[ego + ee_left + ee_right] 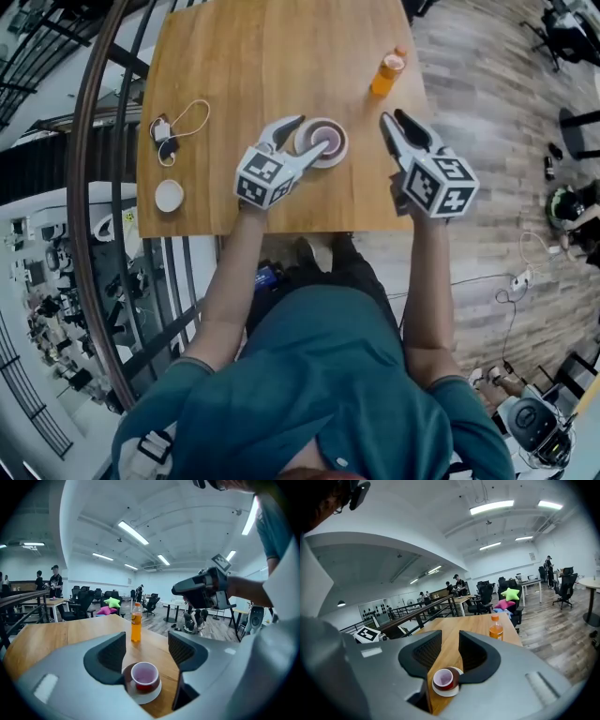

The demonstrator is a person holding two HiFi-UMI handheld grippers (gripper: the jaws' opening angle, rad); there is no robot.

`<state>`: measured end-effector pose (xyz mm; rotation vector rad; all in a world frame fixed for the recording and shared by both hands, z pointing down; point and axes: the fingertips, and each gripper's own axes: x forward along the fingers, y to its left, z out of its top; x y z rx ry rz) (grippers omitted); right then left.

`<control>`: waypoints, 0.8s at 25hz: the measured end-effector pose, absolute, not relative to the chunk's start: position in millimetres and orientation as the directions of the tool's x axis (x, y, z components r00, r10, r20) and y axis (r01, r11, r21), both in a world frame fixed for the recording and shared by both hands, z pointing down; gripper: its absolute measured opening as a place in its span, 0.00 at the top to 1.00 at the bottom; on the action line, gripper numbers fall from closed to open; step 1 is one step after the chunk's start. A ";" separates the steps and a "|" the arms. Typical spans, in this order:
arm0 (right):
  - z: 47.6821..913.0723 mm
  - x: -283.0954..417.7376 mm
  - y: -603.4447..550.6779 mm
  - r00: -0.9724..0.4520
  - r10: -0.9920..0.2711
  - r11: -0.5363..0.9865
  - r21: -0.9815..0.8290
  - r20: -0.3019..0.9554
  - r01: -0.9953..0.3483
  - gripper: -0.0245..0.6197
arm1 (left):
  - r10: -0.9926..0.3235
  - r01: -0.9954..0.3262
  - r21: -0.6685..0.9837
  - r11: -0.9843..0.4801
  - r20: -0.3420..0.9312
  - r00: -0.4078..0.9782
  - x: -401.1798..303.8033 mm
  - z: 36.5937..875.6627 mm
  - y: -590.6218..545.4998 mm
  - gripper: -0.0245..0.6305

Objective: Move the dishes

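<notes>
Cup [327, 140] and white saucer [149, 696] sit near the front edge of the wooden table [262, 56], directly ahead of the left gripper [307, 136]. Its jaws stand apart with nothing in them, and they seem to straddle the saucer's near side. The right gripper [395, 120], likewise parted and empty, hangs off to the saucer's right with a clear gap, its jaws angled toward the dishes. Left is plainly nearer, so a short push forward looks enough. An orange drink bottle [387, 72] stands well beyond.
</notes>
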<state>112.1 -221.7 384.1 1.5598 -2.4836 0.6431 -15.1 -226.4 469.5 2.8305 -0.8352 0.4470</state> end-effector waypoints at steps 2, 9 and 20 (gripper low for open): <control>389.7 113.2 -220.1 -0.461 -0.819 0.377 -0.286 0.342 -0.881 0.81 | -0.505 -0.555 0.061 -0.830 0.343 0.792 -11.3 480.2 -224.3 0.52; 404.6 119.7 -217.4 -0.481 -0.797 0.384 -0.310 0.365 -0.870 0.81 | -0.501 -0.563 0.031 -0.826 0.418 0.758 1.7 513.8 -219.9 0.50; 437.4 131.2 -256.5 -0.493 -0.770 0.364 -0.355 0.404 -0.861 0.81 | -0.445 -0.532 -0.003 -0.846 0.552 0.705 22.2 571.2 -249.0 0.43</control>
